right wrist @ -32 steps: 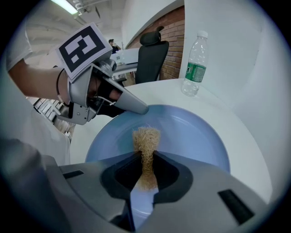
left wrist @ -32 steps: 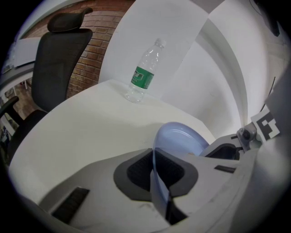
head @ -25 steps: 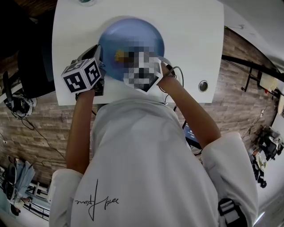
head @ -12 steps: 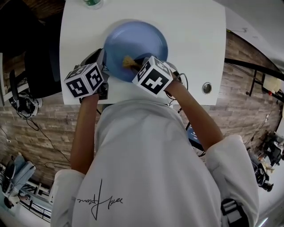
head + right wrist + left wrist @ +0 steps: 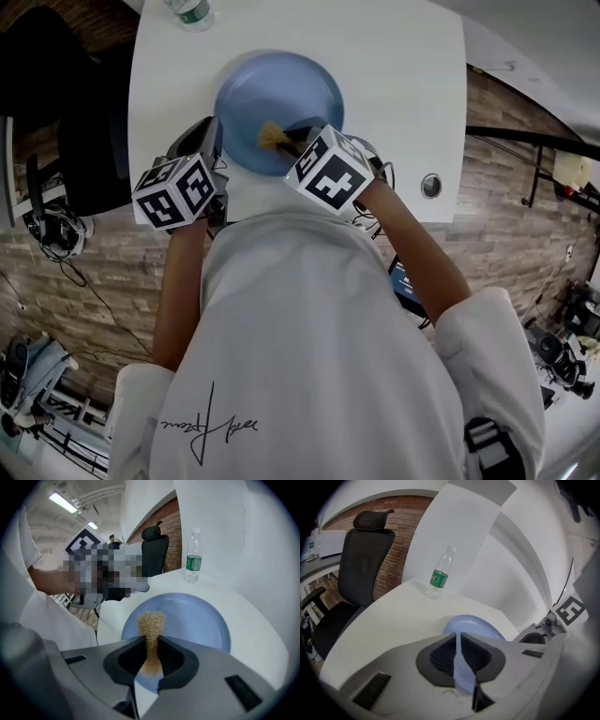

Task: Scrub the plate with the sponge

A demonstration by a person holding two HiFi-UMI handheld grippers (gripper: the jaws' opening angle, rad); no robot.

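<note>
bottle (image 5: 439,573) on far corner, chair (image 5: 365,569) alongside

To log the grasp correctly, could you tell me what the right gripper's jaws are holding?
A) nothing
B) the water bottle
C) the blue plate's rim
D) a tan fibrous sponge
D: in the right gripper view the tan fibrous sponge is pinched between the pads of the right gripper, with the blue plate lying beyond it.
</note>
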